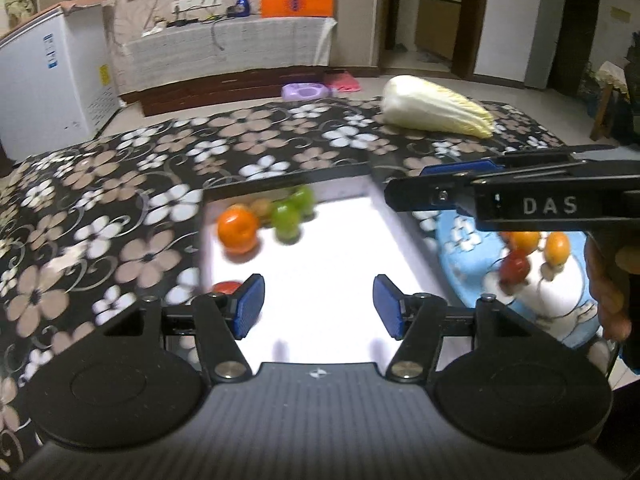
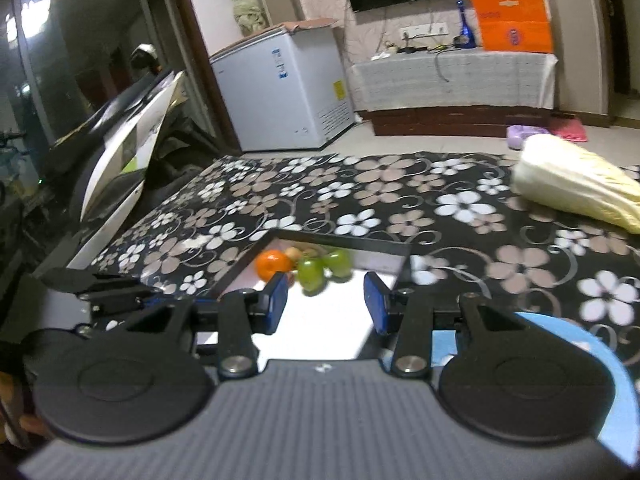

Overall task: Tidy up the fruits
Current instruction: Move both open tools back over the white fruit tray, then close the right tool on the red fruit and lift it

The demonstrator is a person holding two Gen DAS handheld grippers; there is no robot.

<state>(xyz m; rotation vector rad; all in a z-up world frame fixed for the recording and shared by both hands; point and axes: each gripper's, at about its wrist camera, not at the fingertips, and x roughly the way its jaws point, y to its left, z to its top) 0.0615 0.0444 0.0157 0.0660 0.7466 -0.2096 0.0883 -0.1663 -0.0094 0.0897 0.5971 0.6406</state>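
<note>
1. Fruit sits in two places: a white tray (image 1: 328,272) with a dark rim, sunk among the flowers of the tablecloth (image 1: 120,184), and a blue plate (image 1: 460,264) just to the tray's right.
2. Tray: an orange (image 1: 237,232) and two green apples (image 1: 289,218) are bunched at the far left corner, with a brownish fruit (image 1: 262,206) behind them, too blurred to name. A red fruit (image 1: 226,287) lies at the tray's near left edge, half hidden by a finger pad.
3. Plate: two orange fruits (image 1: 557,249) and a red one (image 1: 515,269) rest on it, smeared by blur and partly covered by the right gripper's body.
4. Left gripper (image 1: 319,306) hovers above the tray, its blue pads wide apart with nothing between them.
5. Right gripper (image 2: 326,303) reaches over the tray's right edge from above the plate; its pads also stand apart and hold nothing.
6. A cabbage (image 1: 436,107) lies at the table's far right, well apart from the tray.
7. In the right wrist view only a blue sliver of the plate shows, its fruit out of sight.
</note>
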